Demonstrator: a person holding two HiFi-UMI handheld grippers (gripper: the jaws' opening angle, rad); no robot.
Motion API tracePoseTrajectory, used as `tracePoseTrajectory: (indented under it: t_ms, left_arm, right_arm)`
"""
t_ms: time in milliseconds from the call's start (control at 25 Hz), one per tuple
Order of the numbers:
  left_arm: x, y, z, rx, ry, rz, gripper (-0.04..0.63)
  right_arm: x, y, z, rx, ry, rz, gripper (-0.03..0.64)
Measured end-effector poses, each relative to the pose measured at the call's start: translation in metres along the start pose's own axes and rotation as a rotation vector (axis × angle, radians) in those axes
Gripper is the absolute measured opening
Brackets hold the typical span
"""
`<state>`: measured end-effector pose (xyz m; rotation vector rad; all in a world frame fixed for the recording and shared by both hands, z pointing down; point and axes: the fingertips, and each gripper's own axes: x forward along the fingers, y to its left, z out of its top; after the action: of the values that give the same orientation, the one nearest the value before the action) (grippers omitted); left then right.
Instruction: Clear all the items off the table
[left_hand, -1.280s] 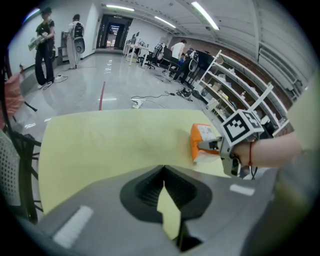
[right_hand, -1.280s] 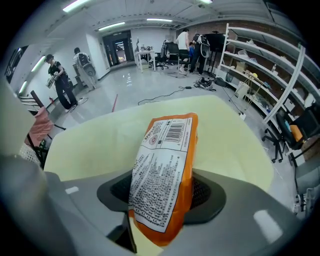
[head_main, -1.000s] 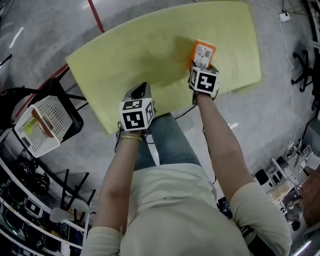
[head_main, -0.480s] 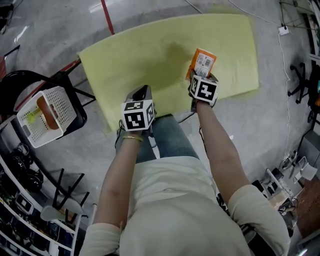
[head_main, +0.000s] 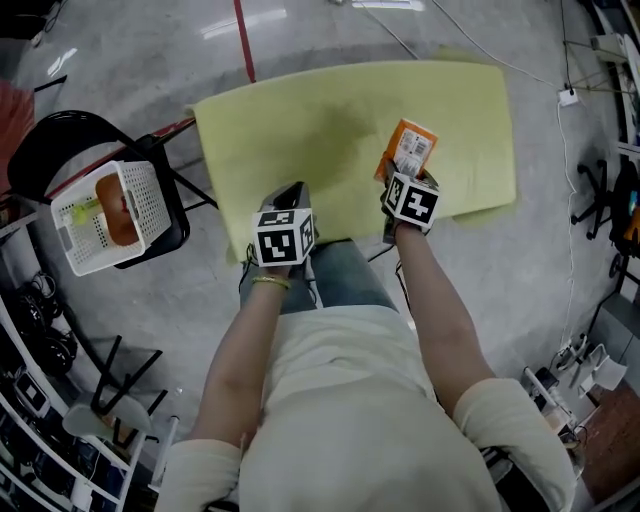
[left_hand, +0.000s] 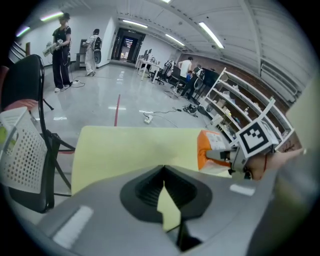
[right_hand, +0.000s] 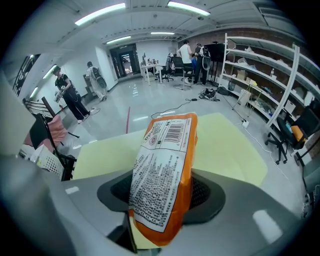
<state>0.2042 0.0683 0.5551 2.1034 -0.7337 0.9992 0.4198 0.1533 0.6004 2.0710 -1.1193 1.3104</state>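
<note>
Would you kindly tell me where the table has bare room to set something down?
Nearly all the table is bare, widest from its left edge to the packet in the right gripper. The basket on the chair holds things.

Wide hall with a glossy grey floor (head_main: 130, 300), marked by a red line (head_main: 245, 40) and trailed by a loose cable (left_hand: 162, 111). Overhead, long strip lights (right_hand: 100, 14) on a white ceiling. Along the brick wall (right_hand: 250, 40) at right, white open shelving (right_hand: 260, 75). At the far end, a dark doorway (right_hand: 123, 57), white tables (right_hand: 150, 67) and office chairs (right_hand: 175, 65). Near left, a black chair (left_hand: 22, 85).
</note>
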Motion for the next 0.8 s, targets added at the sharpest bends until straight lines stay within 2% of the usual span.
tracePoseTrajectory:
  t_ms: [480, 800]
  left_arm:
    - [-0.052, 0.028, 0.009, -0.032, -0.043, -0.003, 0.009]
    - [-0.081, 0.047, 0.02, -0.006, -0.066, -0.014, 0.009]
  right_arm:
    - [-0.049, 0.04, 0.014, -0.011, -0.064, 0.03, 0.255]
    - [-0.076, 0.07, 0.028, -0.049, -0.099, 0.039, 0.255]
